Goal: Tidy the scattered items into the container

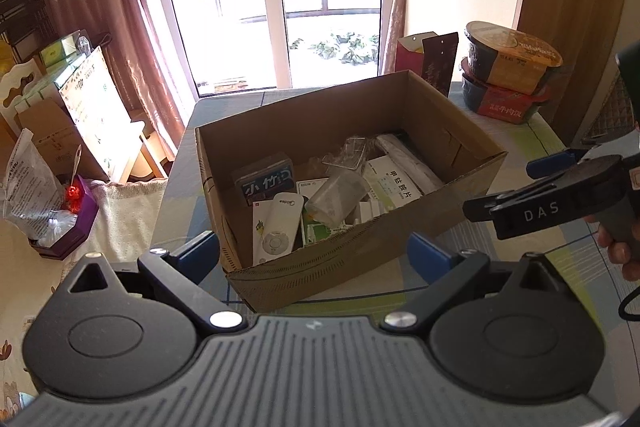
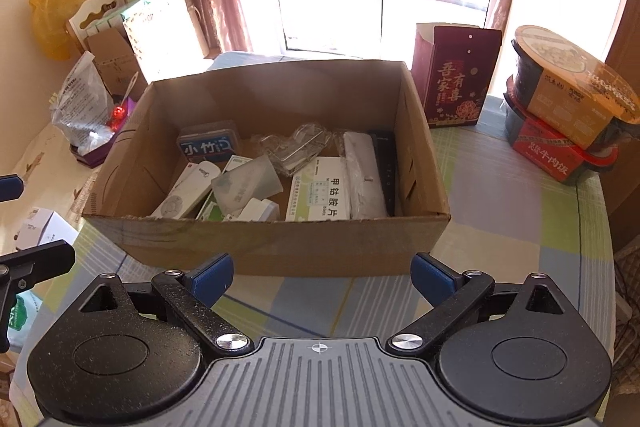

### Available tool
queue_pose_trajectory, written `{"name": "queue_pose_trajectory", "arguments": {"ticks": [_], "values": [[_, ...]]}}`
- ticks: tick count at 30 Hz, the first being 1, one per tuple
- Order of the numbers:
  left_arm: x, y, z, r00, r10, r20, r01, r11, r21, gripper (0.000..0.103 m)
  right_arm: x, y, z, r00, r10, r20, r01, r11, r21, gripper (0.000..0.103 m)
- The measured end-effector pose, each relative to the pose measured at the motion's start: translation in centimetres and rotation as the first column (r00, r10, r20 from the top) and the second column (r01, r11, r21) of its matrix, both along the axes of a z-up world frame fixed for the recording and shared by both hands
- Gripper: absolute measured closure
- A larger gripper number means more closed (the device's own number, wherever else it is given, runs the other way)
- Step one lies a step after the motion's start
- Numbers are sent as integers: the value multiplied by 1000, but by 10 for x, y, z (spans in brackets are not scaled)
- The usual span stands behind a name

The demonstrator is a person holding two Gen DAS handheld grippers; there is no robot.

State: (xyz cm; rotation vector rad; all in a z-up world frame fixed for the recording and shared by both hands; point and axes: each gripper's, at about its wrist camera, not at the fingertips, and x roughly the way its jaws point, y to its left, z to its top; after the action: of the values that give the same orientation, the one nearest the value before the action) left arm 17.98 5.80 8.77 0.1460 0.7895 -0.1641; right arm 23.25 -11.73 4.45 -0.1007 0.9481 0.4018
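Fingers [image 1: 434,255] apart; hand [image 1: 620,247] only leftward.

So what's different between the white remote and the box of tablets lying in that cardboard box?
The white remote is slim with rounded ends and a round button pad; the tablet box is a wider flat carton with square corners and green-and-white print. The remote lies at the left, tilted across other items; the tablet box lies right of centre, beside a long white device. Both rest inside the cardboard box, and neither is held.

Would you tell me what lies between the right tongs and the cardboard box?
Only bare checked tablecloth, seen in the right wrist view, separates the open right tongs from the cardboard box.
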Motion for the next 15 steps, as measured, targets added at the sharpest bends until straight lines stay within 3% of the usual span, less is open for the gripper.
{"name": "queue_pose_trajectory", "arguments": {"ticks": [15], "values": [[-35,-13,13,999,24,29,-24,1000,-5,4,-46,-9,8,999,18,28,-19,1000,8,3]]}}
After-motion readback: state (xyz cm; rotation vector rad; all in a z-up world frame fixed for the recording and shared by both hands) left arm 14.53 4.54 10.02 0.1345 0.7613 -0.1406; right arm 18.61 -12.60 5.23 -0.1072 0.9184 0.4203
